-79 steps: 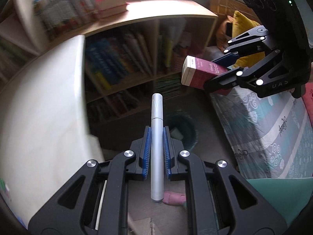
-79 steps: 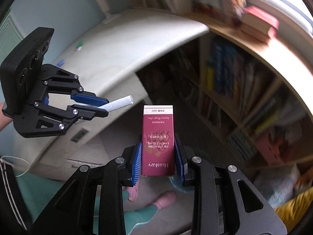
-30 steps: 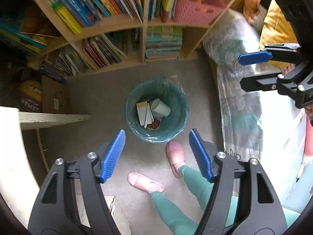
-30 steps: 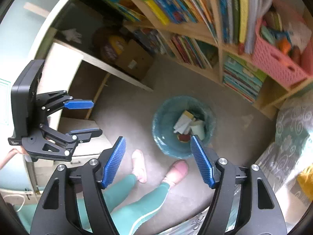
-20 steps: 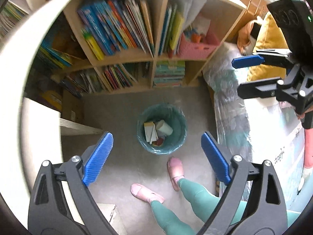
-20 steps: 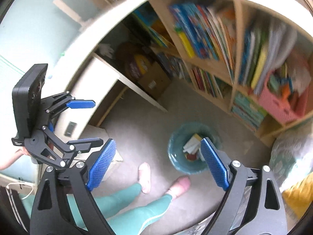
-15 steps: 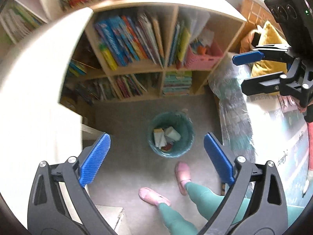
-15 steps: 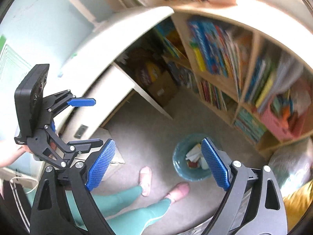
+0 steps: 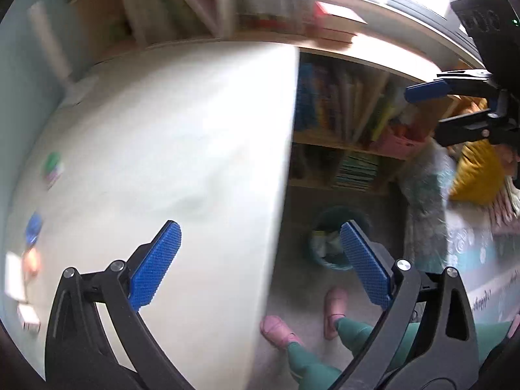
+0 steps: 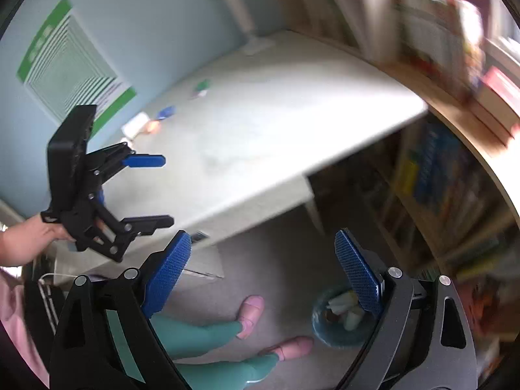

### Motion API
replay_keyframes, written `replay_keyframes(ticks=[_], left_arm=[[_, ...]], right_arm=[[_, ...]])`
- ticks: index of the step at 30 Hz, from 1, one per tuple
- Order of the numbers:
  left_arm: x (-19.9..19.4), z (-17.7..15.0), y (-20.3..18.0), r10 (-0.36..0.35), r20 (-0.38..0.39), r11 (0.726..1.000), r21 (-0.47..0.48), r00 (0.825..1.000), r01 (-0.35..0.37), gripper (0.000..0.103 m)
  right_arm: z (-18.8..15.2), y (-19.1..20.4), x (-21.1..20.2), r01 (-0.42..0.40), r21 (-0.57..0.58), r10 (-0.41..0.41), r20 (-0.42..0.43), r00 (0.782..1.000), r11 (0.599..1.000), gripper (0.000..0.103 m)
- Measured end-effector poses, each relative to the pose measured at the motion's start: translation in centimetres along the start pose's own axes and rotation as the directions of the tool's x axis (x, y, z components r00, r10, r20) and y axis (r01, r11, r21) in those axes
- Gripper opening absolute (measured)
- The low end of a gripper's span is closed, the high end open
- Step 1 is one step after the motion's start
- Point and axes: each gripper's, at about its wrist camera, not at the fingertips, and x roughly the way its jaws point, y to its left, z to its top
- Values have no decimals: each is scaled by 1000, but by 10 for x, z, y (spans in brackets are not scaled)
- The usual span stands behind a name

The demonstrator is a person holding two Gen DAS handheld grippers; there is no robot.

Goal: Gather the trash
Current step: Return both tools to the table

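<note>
On the left, the pale off-white desk top [image 9: 182, 149] carries a few small bits near its far left edge: a blue scrap [image 9: 33, 227], a green-topped piece [image 9: 53, 165] and white paper pieces [image 9: 14, 278], all too blurred to give any long axis or heading. The left gripper [image 9: 256, 266] hangs over the desk edge, blue pads spread wide, nothing between them. Right of the desk, on the grey floor, the round teal waste bin [image 10: 338, 325] stands upright, mouth up, with pale trash inside, just beside pink slippers [image 10: 252, 312]. The right gripper [image 10: 263, 279] is likewise spread and empty. Wooden bookshelves [image 9: 351, 120] fill the right.
</note>
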Motion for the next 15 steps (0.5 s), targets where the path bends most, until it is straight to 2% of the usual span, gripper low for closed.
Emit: replay_keyframes(ticks=[5,9,15], left_arm=[[-21,-21,65,82,11,991,-108,997,-80,96],[-37,-43,119,137,7,972,-196,990,-133,96],[-51,-67,176,204,-15,944,-261,979,-201,96]], right_arm=[[46,45,35,-25,-149,20,-33,999,989,90],[79,79,61,-56,-222,49,-39,998,973,90],[116,130,97,-100,-305,86,-59,995,947,90]])
